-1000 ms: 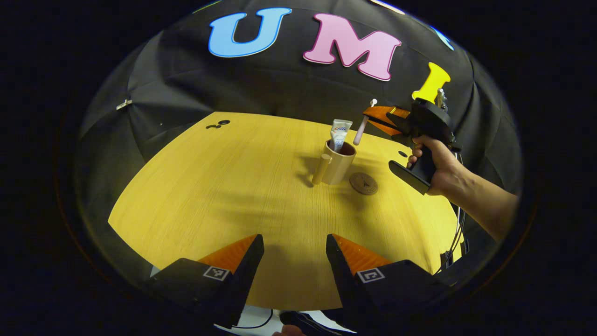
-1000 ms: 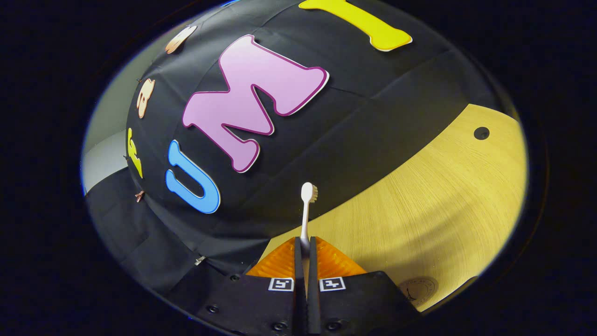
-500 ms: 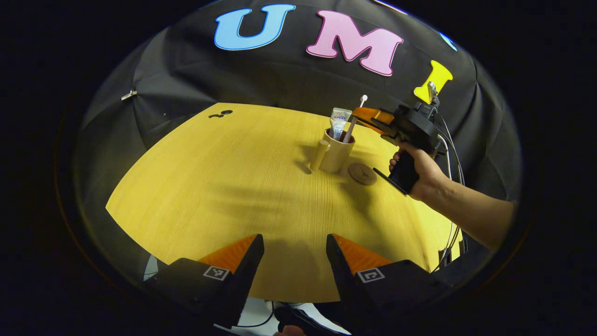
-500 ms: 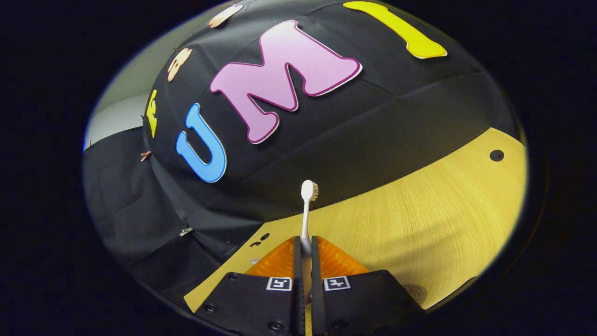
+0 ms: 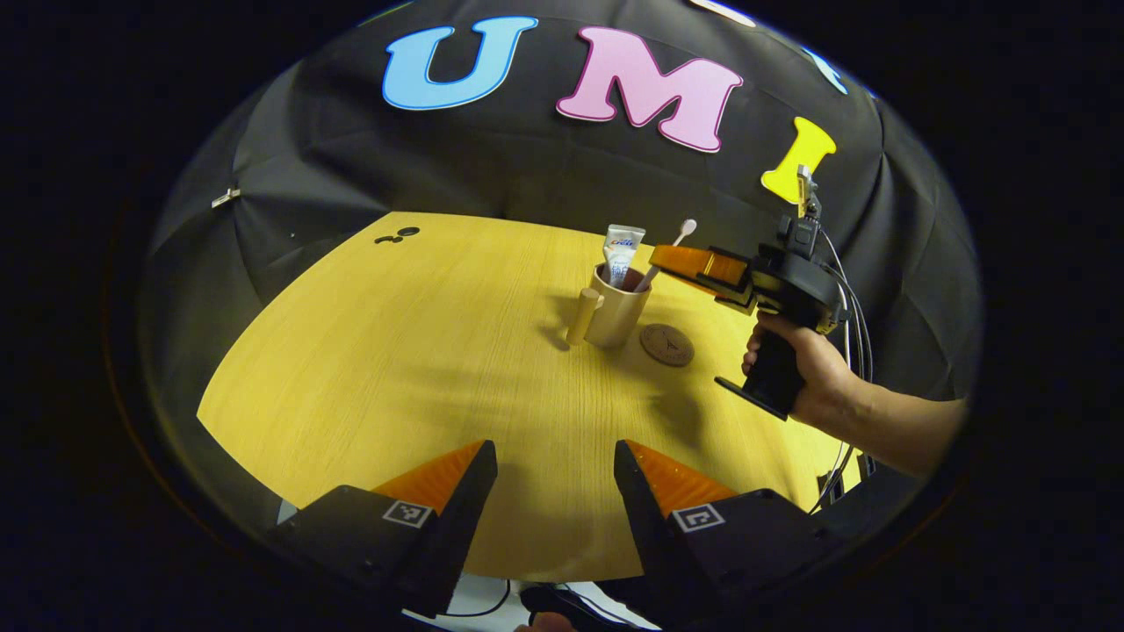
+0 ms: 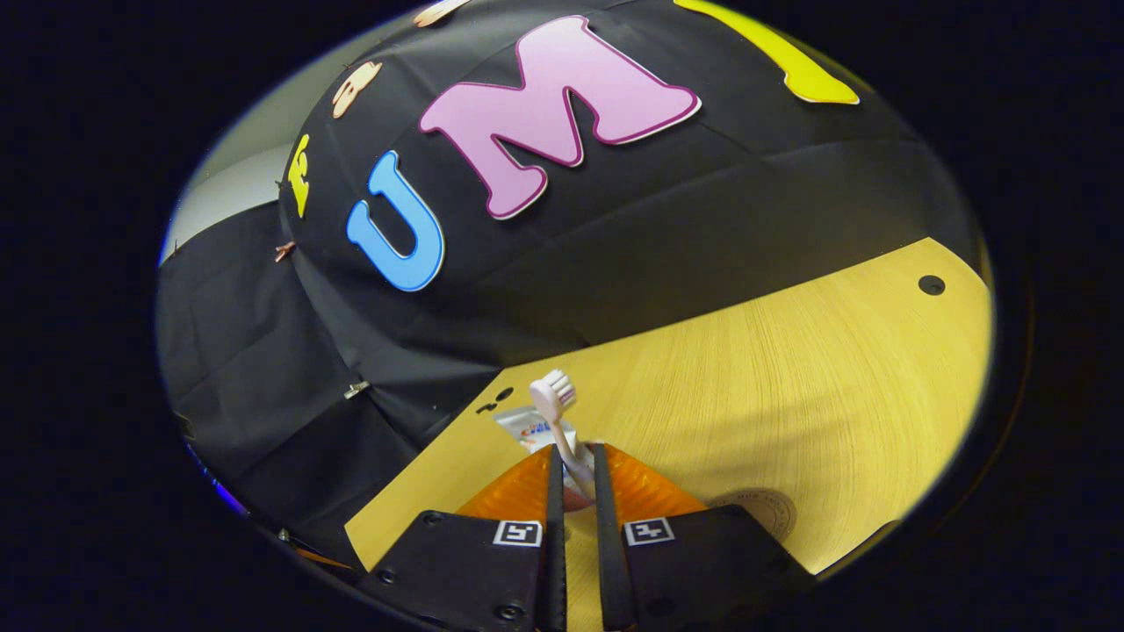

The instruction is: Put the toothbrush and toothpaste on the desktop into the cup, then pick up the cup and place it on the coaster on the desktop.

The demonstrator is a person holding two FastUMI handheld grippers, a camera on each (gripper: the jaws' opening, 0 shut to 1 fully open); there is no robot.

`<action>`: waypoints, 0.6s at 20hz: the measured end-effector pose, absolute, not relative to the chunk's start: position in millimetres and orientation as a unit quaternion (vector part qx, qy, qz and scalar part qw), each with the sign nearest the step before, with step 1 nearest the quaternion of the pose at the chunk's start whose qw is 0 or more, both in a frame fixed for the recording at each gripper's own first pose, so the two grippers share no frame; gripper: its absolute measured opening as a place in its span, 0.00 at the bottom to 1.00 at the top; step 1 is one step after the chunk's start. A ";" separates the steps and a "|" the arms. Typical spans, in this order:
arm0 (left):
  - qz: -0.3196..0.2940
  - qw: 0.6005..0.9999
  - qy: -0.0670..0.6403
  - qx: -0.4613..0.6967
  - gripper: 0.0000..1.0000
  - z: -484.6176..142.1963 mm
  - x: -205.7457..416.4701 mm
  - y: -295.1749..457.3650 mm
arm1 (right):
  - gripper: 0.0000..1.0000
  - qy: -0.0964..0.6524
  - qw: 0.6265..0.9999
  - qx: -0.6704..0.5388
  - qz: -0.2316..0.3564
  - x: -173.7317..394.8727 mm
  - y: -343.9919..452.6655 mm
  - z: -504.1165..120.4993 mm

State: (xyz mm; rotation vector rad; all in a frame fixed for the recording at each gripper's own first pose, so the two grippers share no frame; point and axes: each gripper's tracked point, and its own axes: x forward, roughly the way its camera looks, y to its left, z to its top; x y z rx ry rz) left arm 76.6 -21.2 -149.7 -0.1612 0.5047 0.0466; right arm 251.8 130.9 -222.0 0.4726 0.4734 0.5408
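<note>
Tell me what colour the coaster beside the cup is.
Brown, a round disc with a faint dark mark in its middle; the coaster shows best in the left gripper view.

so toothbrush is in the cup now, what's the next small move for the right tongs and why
Probably draw the right tongs straight back off the toothbrush. Its handle already leans inside the cup beside the toothpaste, and the fingers look slightly parted around it, so it seems released. The cup stands beside the coaster, not on it, so that lift comes after.
</note>
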 end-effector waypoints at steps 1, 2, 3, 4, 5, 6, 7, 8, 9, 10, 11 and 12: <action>0.020 0.965 0.250 -0.078 0.84 -148.6 79.5 -21.2 | 0.19 0.238 0.907 0.226 0.265 246.9 132.2 -224.2; 0.019 0.965 0.249 -0.076 0.84 -147.7 82.2 -20.9 | 0.22 0.248 0.904 0.225 0.268 241.2 133.0 -225.2; 0.017 0.966 0.249 -0.073 0.84 -146.1 86.4 -19.7 | 0.48 0.255 0.902 0.224 0.268 238.0 134.0 -226.3; 0.017 0.966 0.249 -0.069 0.84 -145.1 91.0 -18.2 | 0.35 0.261 0.901 0.222 0.266 234.6 133.1 -226.9; 0.015 0.966 0.251 -0.066 0.84 -144.2 96.1 -17.3 | 0.37 0.269 0.900 0.219 0.266 230.4 133.1 -228.9; 0.014 0.965 0.253 -0.062 0.84 -143.4 102.0 -16.3 | 0.44 0.278 0.898 0.216 0.265 225.6 132.1 -231.0; 0.008 0.966 0.253 -0.058 0.84 -140.6 107.9 -16.6 | 0.45 0.286 0.896 0.216 0.263 220.3 129.1 -231.9; 0.001 0.966 0.254 -0.054 0.84 -138.8 113.9 -17.8 | 0.49 0.292 0.894 0.218 0.262 215.1 126.3 -232.5; -0.005 0.966 0.253 -0.047 0.84 -134.6 122.3 -17.5 | 0.52 0.298 0.892 0.221 0.260 209.9 122.7 -231.6; -0.013 0.966 0.255 -0.038 0.84 -131.3 130.3 -17.8 | 0.61 0.303 0.890 0.223 0.257 205.4 118.0 -231.9; -0.021 0.966 0.258 -0.028 0.84 -128.0 138.2 -17.7 | 0.51 0.309 0.890 0.222 0.253 198.5 111.7 -234.1; -0.031 0.965 0.261 -0.017 0.84 -125.3 145.7 -18.3 | 0.73 0.313 0.890 0.220 0.248 194.3 104.1 -235.1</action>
